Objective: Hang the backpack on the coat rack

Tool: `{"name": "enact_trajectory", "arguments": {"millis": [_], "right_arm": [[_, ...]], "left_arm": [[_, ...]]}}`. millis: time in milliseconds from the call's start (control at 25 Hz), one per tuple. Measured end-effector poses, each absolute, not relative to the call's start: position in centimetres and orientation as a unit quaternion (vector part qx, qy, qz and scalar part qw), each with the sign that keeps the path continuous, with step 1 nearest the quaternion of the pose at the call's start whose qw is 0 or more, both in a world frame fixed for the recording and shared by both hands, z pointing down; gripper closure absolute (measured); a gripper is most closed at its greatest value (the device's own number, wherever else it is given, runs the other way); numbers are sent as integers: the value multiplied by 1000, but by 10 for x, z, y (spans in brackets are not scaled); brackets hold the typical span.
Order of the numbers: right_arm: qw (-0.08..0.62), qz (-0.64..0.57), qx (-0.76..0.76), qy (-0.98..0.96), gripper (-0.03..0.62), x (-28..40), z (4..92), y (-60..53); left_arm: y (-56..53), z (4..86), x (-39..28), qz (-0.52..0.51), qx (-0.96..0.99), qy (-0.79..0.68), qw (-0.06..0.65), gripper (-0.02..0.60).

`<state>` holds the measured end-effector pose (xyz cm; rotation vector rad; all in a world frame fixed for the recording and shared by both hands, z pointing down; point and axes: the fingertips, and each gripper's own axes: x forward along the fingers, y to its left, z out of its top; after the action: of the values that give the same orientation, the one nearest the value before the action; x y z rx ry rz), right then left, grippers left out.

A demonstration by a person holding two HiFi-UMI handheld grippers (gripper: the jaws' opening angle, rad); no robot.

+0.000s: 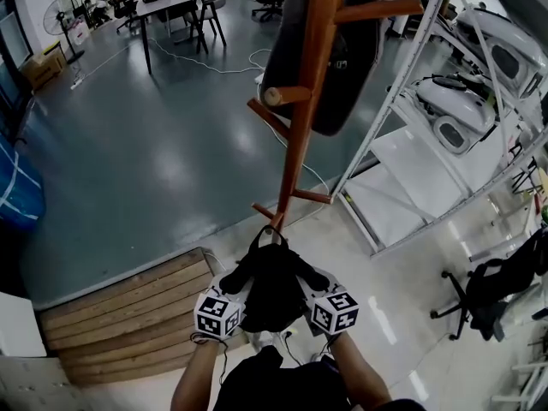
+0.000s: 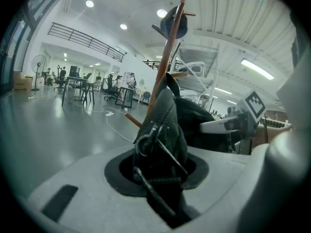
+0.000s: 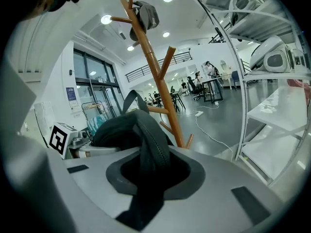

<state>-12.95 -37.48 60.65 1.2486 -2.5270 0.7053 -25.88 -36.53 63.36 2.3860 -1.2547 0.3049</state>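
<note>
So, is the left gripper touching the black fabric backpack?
Touching. In the left gripper view, the left gripper is clamped on the black fabric backpack.

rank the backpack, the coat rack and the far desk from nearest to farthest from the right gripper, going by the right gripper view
1. backpack: clamped in the right gripper, centre foreground.
2. coat rack: standing behind the backpack, centre.
3. desk: far across the floor, right of the rack's pole.

Metal shelving (image 1: 402, 157), wooden platform (image 1: 128, 302), distant desk (image 1: 167, 2), white floor cable (image 1: 214, 68)
</note>
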Motion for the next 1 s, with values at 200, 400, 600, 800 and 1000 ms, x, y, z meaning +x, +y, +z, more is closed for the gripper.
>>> {"name": "enact_trajectory", "arguments": {"millis": [200,400,600,800,1000], "right_arm": [[120,252,438,-855,528,-126,625,-384],[123,265,446,-846,527,-120,640,-400],[122,271,453,-841,526,-117,651,-411],[121,275,458,-837,526,-115,660,-421],[119,280,463,-833,526,-112,664,-429]], "left_arm": [[-377,652,-256,118,859,-446,220,459],[-395,667,-249,129,858,-440,231,459],[-408,677,-245,134,857,-437,237,459],[-419,686,-243,134,858,-433,241,459],[-430,691,-240,140,861,-426,241,459]]}}
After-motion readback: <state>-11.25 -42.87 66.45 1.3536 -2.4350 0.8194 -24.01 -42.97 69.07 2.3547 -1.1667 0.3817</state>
